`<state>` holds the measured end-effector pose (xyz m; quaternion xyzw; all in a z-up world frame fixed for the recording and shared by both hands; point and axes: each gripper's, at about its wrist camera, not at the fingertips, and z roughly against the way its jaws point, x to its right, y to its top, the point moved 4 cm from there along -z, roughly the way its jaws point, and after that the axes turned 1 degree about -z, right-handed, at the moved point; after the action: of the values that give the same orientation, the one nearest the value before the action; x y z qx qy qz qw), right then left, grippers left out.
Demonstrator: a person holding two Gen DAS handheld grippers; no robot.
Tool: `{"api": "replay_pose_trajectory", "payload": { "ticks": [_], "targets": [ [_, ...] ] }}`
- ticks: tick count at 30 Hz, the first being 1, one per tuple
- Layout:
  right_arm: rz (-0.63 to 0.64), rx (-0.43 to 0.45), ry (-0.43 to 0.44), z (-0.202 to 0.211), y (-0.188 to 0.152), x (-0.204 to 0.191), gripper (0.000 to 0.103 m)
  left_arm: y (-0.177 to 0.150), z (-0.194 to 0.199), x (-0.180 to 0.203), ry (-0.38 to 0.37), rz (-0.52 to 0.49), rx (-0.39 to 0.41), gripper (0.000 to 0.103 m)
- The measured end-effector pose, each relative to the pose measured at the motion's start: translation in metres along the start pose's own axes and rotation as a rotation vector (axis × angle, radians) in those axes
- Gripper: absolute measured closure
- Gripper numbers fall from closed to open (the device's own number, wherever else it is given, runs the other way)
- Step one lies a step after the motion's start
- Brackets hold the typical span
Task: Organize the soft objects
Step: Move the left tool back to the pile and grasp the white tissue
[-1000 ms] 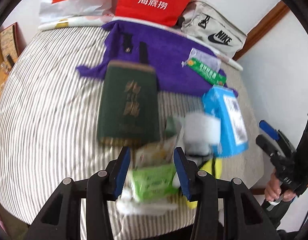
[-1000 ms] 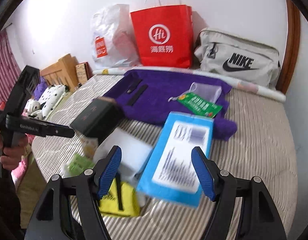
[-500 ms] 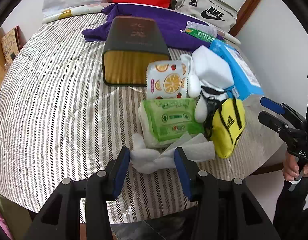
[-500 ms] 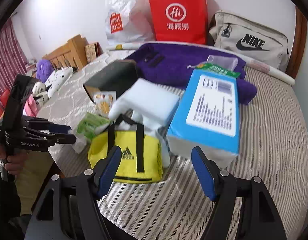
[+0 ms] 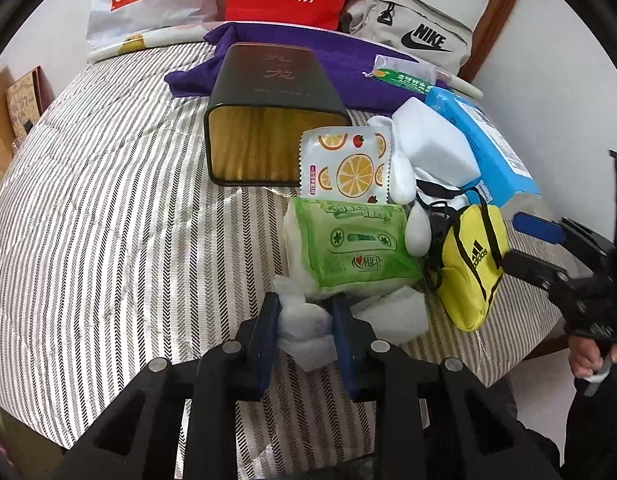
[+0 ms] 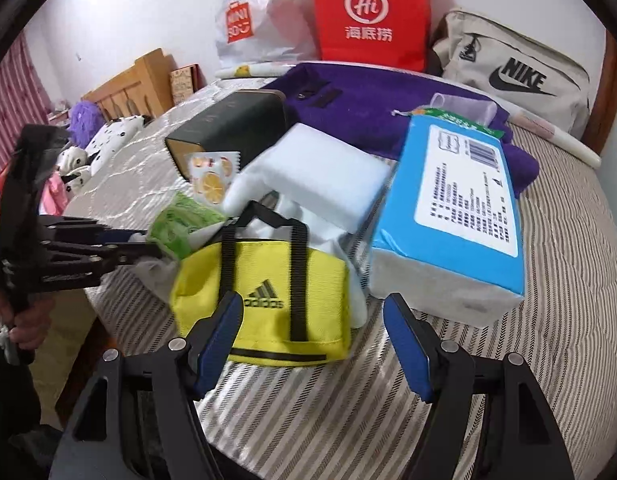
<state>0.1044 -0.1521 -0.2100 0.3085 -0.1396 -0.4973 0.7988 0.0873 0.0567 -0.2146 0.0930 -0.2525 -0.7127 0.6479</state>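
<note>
Left gripper (image 5: 304, 320) just closing, now pinching the crumpled white tissue (image 5: 302, 330), bottom centre. Right gripper (image 6: 314, 344) gaping over the yellow pouch (image 6: 264, 292), low centre. Next, probably: lift tissue clear, gently.

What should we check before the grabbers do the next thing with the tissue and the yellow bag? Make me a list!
1. Left gripper has the crumpled white tissue: ok. Its jaws have just been closing and the tissue is squeezed between them.
2. Tissue free of the green wipes pack: cannot tell, it lies right against the pack's near edge.
3. Right gripper ready for the yellow bag: ok, jaws open, nothing held.
4. Bag lined up between the right jaws: not ok, it sits toward the left jaw and stretches past it.
5. Bag's black handles free: cannot tell, white things lie beneath.
</note>
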Motion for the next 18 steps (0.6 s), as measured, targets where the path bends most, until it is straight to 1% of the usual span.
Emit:
{"api": "replay_pose_trajectory", "payload": {
  "ticks": [2, 3, 5, 6, 7, 8, 9, 10, 11, 12, 15, 18],
  "targets": [
    [-0.015, 0.001, -0.009, -0.005, -0.001, 0.005, 0.031, -0.002, 0.001, -0.003, 0.000, 0.001, -0.001, 0.078],
    [-0.031, -0.002, 0.009, -0.008, -0.003, 0.008, 0.032, -0.003, 0.002, -0.005, -0.003, 0.004, -0.002, 0.078],
    [-0.061, -0.012, 0.048, -0.013, -0.004, 0.010, 0.038, -0.004, 0.002, -0.007, -0.011, 0.010, -0.004, 0.078],
    [-0.071, -0.015, 0.060, -0.015, -0.004, 0.010, 0.054, -0.004, 0.002, -0.007, -0.012, 0.013, -0.006, 0.077],
    [-0.076, -0.021, 0.069, -0.017, -0.006, 0.010, 0.063, -0.003, 0.001, -0.007, -0.010, 0.016, -0.008, 0.077],
    [-0.072, -0.019, 0.067, -0.017, -0.006, 0.010, 0.065, -0.003, 0.001, -0.007, -0.008, 0.019, -0.010, 0.077],
    [-0.062, 0.001, 0.060, -0.013, -0.006, 0.009, 0.074, -0.004, 0.001, -0.008, -0.006, 0.018, -0.011, 0.077],
    [-0.056, 0.020, 0.069, -0.009, -0.006, 0.009, 0.079, -0.004, 0.001, -0.007, -0.003, 0.019, -0.010, 0.077],
    [-0.050, 0.033, 0.086, -0.004, -0.007, 0.009, 0.081, -0.004, 0.000, -0.007, -0.001, 0.022, -0.009, 0.077],
    [-0.049, 0.044, 0.099, 0.001, -0.008, 0.009, 0.091, -0.004, 0.000, -0.007, -0.001, 0.026, -0.009, 0.077],
    [-0.078, 0.059, 0.123, 0.014, -0.011, 0.017, 0.091, -0.004, 0.001, -0.008, 0.000, 0.021, -0.011, 0.077],
    [-0.089, 0.062, 0.110, 0.024, -0.020, 0.024, 0.091, -0.004, 0.000, -0.007, 0.002, 0.029, -0.013, 0.077]
  ]
}}
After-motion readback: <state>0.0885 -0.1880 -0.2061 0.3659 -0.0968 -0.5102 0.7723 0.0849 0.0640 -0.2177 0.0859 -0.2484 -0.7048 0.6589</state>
